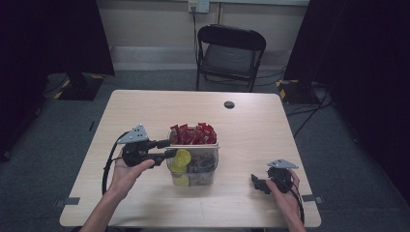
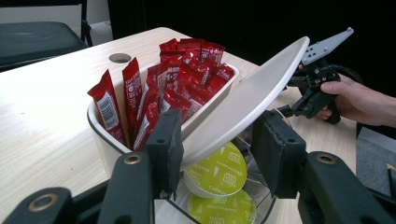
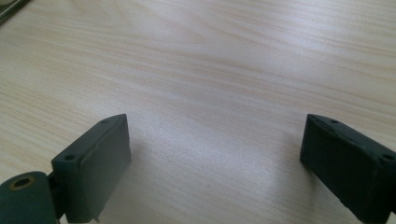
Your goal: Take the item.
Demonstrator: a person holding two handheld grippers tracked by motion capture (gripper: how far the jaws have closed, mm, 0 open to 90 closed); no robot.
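Note:
A clear box (image 1: 216,147) stands mid-table; its far part holds red sachets (image 1: 193,134), its near part several capsules with yellow lids. My left gripper (image 1: 170,148) reaches in from the left, shut on one yellow-lidded capsule (image 1: 183,156) above the box's near-left corner. In the left gripper view the held capsule (image 2: 243,102) shows its white underside, tilted, between the two pads of the left gripper (image 2: 219,135). Below it lie two more yellow capsules (image 2: 219,170), and behind it stand the red sachets (image 2: 177,79). My right gripper (image 1: 256,182) (image 3: 215,158) rests open over bare table at the front right.
A black folding chair (image 1: 231,50) stands beyond the table's far edge. A dark round hole (image 1: 229,104) sits in the tabletop behind the box. Cables trail from both grippers. In the left gripper view the right gripper (image 2: 299,109) and its hand lie beyond the box.

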